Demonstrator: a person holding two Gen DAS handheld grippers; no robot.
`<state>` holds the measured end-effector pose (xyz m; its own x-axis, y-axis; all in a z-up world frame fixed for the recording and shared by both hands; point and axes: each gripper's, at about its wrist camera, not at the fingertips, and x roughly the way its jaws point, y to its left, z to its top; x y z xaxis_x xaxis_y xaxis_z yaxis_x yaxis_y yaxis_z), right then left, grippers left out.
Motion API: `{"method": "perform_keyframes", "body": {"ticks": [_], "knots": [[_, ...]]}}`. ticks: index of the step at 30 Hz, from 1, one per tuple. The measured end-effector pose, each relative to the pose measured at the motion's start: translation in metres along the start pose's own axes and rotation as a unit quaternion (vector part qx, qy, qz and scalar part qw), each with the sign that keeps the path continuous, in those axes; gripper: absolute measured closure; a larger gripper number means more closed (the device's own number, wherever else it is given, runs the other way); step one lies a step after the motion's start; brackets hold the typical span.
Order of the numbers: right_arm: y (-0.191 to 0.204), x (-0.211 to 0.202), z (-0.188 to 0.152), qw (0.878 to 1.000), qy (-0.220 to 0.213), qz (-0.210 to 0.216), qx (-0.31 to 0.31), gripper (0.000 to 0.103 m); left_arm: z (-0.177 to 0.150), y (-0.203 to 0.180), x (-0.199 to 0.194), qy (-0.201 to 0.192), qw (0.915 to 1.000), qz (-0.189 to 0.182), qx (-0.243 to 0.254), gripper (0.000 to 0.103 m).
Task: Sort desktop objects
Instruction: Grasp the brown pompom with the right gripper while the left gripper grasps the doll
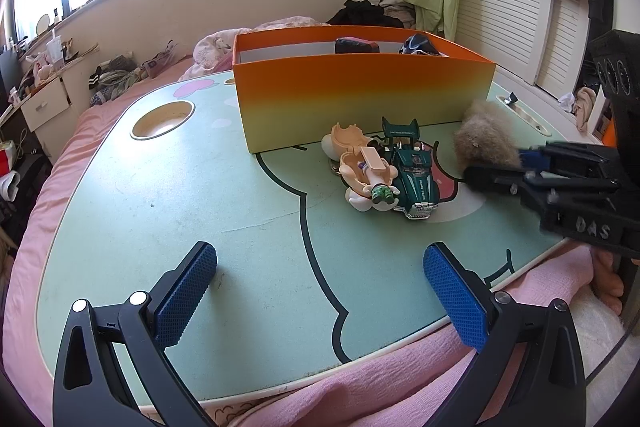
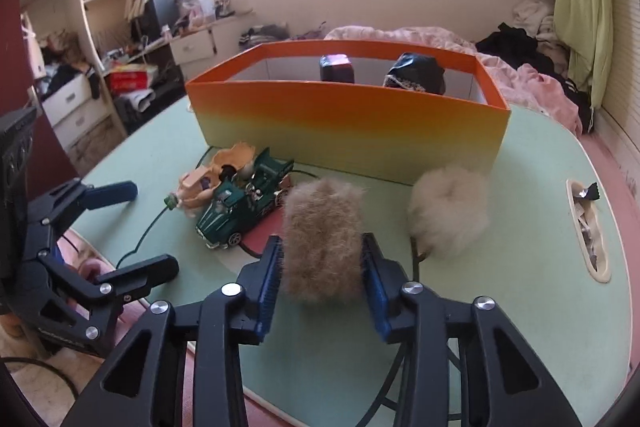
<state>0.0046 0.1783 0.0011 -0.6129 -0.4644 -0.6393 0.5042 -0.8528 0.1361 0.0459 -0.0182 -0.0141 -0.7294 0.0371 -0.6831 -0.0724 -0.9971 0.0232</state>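
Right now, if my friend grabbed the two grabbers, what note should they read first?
Right gripper: shut on the tan fluffy ball.
Left gripper: open, holding nothing.
On the table: green toy car, peach figure, white fluffy ball.
Done: two dark things already sit in the orange box.
Left: drop in the tan ball, then sort the rest.

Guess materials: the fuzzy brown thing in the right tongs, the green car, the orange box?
Brown pompom: looks like soft faux fur, matte; long loose fibres flare around the pads. Green toy car: probably painted die-cast metal or plastic, glossy with chrome-look grille. Orange box: seemingly thin cardboard, smooth printed orange-to-yellow gradient, sharp folded corners.
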Motion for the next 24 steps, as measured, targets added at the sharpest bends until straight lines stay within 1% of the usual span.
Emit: {"method": "perform_keyframes", "body": {"ticks": [3,5,7,8,9,10,12,13,14,15,17,19,20,22,23,24], "knots": [[-0.007,-0.004,-0.004,0.999,-0.019,0.015,0.024,0.08,0.003,-0.003,-0.003,-0.003,1.0,0.0,0.001,0.0],[-0.01,-0.012,-0.005,0.998,-0.044,0.023,0.032,0.08,0.005,-0.003,-0.007,-0.008,0.9999,-0.009,-0.004,0.001],[-0.008,-0.018,-0.006,0.998,-0.06,0.023,0.027,0.08,0.011,0.001,-0.017,-0.022,0.9988,-0.033,-0.029,0.003],[-0.007,-0.022,-0.006,0.998,-0.063,0.022,0.022,0.08,0.018,0.004,-0.022,-0.034,0.9967,-0.053,-0.052,0.003],[-0.004,-0.024,-0.005,0.998,-0.065,0.017,0.014,0.08,0.025,0.007,-0.026,-0.044,0.995,-0.062,-0.065,0.004],[-0.002,-0.025,-0.005,0.998,-0.064,0.014,0.009,0.08,0.032,0.007,-0.026,-0.047,0.9944,-0.063,-0.071,0.005],[0.003,-0.024,-0.006,0.998,-0.061,0.009,-0.003,0.08,0.047,0.003,-0.019,-0.043,0.9953,-0.053,-0.068,0.019],[0.004,-0.024,-0.006,0.998,-0.06,0.008,-0.007,0.08,0.054,0.001,-0.011,-0.035,0.9962,-0.046,-0.065,0.031],[0.004,-0.023,-0.006,0.998,-0.06,0.007,-0.008,0.08,0.059,-0.001,-0.004,-0.026,0.9968,-0.042,-0.063,0.035],[0.003,-0.023,-0.006,0.998,-0.06,0.006,-0.007,0.08,0.063,-0.003,0.006,-0.015,0.9972,-0.039,-0.062,0.036],[0.001,-0.022,-0.007,0.998,-0.059,0.007,-0.003,0.08,0.066,-0.003,0.023,0.004,0.9975,-0.025,-0.066,0.042],[0.0,-0.022,-0.008,0.998,-0.057,0.008,0.001,0.08,0.062,0.002,0.025,-0.004,0.9963,-0.028,-0.081,0.045],[-0.001,-0.021,-0.009,0.998,-0.056,0.009,0.002,0.08,0.06,0.006,0.027,0.003,0.9958,-0.024,-0.089,0.054],[0.0,-0.022,-0.009,0.998,-0.054,0.009,0.002,0.08,0.054,0.014,0.028,0.014,0.9947,-0.026,-0.099,0.064],[0.001,-0.021,-0.009,0.999,-0.054,0.009,0.001,0.08,0.051,0.017,0.029,0.017,0.9945,-0.019,-0.102,0.066],[0.001,-0.022,-0.01,0.999,-0.053,0.009,0.001,0.08,0.046,0.015,0.029,0.01,0.9957,-0.004,-0.092,0.067]]}}
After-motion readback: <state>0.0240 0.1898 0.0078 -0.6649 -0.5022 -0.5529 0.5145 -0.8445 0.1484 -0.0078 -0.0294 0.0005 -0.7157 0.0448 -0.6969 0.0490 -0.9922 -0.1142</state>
